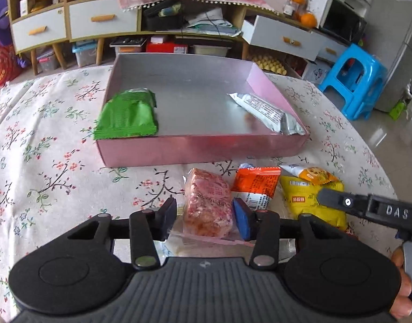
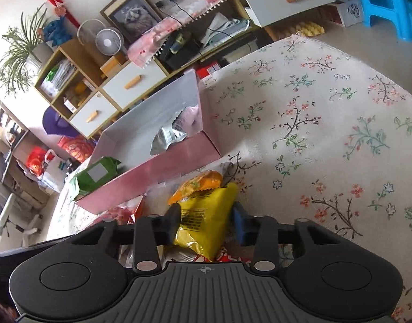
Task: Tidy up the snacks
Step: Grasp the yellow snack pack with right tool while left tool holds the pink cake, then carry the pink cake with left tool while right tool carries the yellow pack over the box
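A pink box with a silver inside stands on the floral tablecloth and holds a green packet at its left and a silver packet at its right. In front of the box lies a pile of snacks. My left gripper has its jaws around a clear-wrapped pink snack, touching its sides. My right gripper has its jaws around a yellow packet, and its finger shows over that packet. An orange packet and a small orange-yellow packet lie beside them.
The table edge curves off at the right above a tiled floor with a blue stool. Cabinets with drawers stand behind the table. The tablecloth stretches to the right of the box.
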Demonstrator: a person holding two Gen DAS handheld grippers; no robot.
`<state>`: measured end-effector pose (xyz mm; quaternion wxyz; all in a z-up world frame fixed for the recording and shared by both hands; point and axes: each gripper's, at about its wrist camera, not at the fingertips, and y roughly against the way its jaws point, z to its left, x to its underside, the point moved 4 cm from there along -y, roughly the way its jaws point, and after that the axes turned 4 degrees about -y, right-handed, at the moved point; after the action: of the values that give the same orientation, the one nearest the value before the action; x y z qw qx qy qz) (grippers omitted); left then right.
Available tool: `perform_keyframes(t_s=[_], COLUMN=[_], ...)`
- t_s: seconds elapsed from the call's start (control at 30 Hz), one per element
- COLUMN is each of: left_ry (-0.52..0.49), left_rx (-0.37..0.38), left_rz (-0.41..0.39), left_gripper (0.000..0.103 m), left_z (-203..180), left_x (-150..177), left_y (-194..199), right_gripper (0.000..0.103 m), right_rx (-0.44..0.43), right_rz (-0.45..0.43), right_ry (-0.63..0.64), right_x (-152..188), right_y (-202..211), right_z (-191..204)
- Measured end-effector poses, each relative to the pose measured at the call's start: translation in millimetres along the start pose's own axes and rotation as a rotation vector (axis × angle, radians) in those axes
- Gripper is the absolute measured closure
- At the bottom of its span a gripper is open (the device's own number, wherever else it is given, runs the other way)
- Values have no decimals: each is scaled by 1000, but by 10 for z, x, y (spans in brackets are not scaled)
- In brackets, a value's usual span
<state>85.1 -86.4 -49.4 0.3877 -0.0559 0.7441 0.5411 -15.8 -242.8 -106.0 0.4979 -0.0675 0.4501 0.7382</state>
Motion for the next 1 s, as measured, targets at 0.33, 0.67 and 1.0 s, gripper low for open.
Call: perform_keyframes(t_s=[0.33, 0.67, 1.0], left_ry=[67, 66, -16], left_rx=[7, 20, -28], left_rz=[-51, -53, -13], left_gripper=[65, 69, 38], left_z=[101, 127, 20], left_x=[-52, -25, -59], left_y=[236, 237, 63], right_gripper=[84, 86, 85], right_rx=[-43, -59, -65], right_rz=[-7, -47, 3], right_ry=[29, 48, 60], right_x=[6, -33, 79], right_y=[236, 512, 367], right_z=[133, 203, 236])
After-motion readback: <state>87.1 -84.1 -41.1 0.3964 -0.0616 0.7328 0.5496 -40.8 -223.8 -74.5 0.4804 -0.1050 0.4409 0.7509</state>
